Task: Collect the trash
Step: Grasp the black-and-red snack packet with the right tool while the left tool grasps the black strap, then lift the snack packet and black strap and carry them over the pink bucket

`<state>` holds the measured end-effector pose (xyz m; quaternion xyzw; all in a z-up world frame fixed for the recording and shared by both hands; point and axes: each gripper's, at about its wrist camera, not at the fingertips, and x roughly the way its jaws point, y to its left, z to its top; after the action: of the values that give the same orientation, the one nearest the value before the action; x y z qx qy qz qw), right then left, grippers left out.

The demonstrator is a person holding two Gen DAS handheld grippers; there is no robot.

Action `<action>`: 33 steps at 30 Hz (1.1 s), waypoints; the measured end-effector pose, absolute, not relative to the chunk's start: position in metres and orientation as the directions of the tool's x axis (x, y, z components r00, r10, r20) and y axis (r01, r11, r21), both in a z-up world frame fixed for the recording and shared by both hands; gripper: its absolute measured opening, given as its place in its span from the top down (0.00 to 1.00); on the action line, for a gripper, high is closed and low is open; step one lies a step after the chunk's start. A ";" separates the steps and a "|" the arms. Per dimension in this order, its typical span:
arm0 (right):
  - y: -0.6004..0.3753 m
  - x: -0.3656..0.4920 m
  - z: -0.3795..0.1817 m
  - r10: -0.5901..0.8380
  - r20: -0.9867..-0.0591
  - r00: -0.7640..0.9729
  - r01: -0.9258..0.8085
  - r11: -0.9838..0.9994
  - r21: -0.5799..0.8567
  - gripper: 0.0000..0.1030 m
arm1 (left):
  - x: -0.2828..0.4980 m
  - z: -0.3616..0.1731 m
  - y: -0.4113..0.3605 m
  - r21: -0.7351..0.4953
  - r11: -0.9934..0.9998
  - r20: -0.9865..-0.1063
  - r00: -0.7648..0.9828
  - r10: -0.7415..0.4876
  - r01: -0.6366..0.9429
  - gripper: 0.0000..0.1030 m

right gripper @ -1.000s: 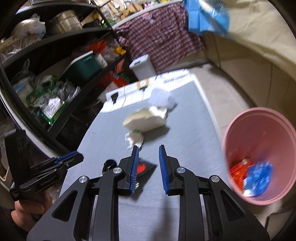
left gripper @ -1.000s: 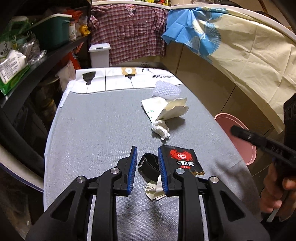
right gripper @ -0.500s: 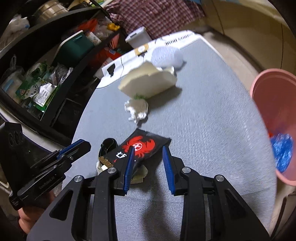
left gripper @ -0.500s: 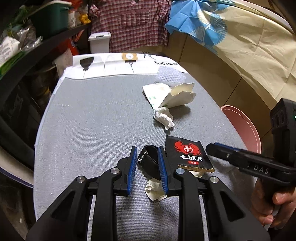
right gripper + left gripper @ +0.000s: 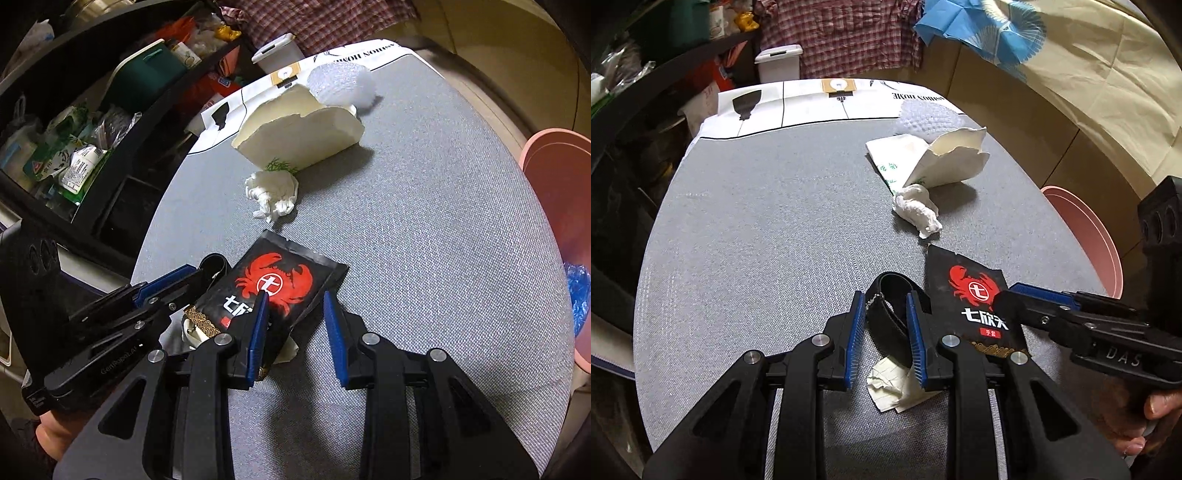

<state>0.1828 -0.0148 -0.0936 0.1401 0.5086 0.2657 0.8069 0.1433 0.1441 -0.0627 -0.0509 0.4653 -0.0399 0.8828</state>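
Left hand-held gripper open around a black strap, right hand-held gripper open over a black crab packet, on a grey desk, pink bin far right.

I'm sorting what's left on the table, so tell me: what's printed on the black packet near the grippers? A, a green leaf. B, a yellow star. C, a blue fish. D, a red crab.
D: the black packet carries a red crab logo with white characters beneath, and the open right gripper straddles its edge.

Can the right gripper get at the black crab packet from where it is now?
Probably yes: the right gripper is open, the black crab packet lies between its fingers, and nothing covers it.
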 end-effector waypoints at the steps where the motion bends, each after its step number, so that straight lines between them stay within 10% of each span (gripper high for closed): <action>1: -0.015 0.183 -0.094 0.570 -0.748 0.341 -0.285 0.820 0.496 0.70 | 0.143 -0.062 0.144 -0.128 0.992 -0.817 0.564 -0.119 0.023 0.83; 19: -0.024 0.181 -0.101 0.586 -0.755 0.294 -0.229 0.810 0.540 0.71 | 0.139 -0.055 0.142 -0.070 0.997 -0.815 0.575 -0.072 0.025 0.97; 25: -0.022 0.179 -0.101 0.589 -0.755 0.290 -0.243 0.808 0.537 0.95 | 0.138 -0.053 0.141 -0.065 0.997 -0.811 0.580 -0.070 0.030 0.97; 33: -0.026 0.176 -0.084 0.560 -0.741 0.371 -0.278 0.828 0.487 1.00 | 0.137 -0.045 0.141 -0.058 0.998 -0.797 0.601 -0.063 0.027 0.97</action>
<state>0.1758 -0.0256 -0.0841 0.1415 0.4987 0.2566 0.8157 0.1372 0.1413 -0.0449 -0.0200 0.4460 -0.0250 0.8945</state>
